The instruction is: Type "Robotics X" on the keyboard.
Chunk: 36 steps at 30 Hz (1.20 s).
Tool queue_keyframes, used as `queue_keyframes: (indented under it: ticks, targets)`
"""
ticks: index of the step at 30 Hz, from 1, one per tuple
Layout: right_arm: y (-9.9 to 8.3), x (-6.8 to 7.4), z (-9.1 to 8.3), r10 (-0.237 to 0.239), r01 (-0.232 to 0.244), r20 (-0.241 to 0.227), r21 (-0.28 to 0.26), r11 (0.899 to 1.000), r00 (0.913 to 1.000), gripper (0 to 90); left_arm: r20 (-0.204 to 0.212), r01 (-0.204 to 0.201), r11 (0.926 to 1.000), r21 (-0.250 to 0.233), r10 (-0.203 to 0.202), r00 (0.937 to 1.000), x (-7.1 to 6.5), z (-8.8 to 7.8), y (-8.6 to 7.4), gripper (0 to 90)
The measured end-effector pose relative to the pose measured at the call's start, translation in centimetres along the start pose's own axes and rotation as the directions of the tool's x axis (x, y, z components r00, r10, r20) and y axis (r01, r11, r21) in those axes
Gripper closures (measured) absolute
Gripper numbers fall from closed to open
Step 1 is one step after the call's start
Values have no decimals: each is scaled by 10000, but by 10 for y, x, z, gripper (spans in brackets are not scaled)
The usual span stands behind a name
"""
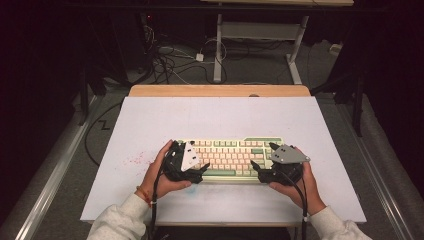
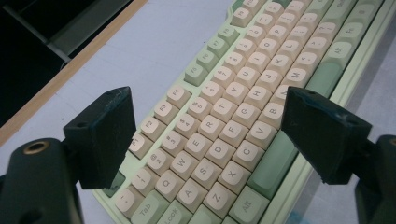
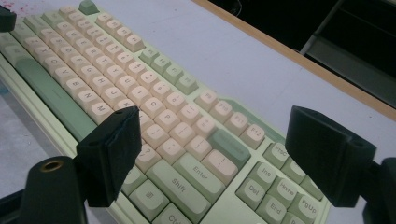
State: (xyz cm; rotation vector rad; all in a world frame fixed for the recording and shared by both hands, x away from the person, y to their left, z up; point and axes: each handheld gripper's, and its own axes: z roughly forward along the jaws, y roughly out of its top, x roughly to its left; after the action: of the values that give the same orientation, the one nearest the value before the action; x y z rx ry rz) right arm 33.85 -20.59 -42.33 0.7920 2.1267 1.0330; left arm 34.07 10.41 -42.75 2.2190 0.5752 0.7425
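- Dark floor, tangled cables and a desk frame lie beyond a white table [image 1: 150, 115] with a wooden strip [image 1: 220, 90] along its far edge; faint red specks mark the surface near the left hand.
- Toward the near edge of the table, roughly at the middle, sits a pale green keyboard [image 1: 227, 156] with cream and green keys, lying flat and square to the person.
- At the keyboard's left end the left gripper [image 2: 205, 140] hangs over the keys, jaws wide apart, the letter rows from Q to B showing between them; nothing is held.
- At the right end the right gripper [image 3: 212, 154] does the same, jaws spread above the Enter and Shift area with the navigation cluster close by; it grips nothing.
- Whether either set of jaws touches the keys or the case is hard to say from these angles; they seem to be just above.
- My reading: the work is at its start. Both tools are lined up at the two ends, but no grasp, lift or key press is made yet.
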Motion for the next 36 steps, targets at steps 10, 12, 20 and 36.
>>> queue_keyframes:
  ticks: [10,12,20,36]
  targets:
    - [-1,-1,-6,-125,125,135,-11,9999,9998,186,-74,-125,9999,-26,125,9999,-1,-6,-1,165]
    - [-1,-1,-8,-147,147,137,-31,9999,9998,186,-106,-115,9999,-61,114,9999,-1,-7,-1,165]
    - [-1,-2,-16,-260,262,282,-84,9996,9993,186,-191,-207,9998,-45,206,9996,-1,-12,-4,165]
    - [-4,-7,-30,-229,240,494,-216,9995,9985,188,-426,-148,9998,-101,144,9990,2,-25,-13,165]
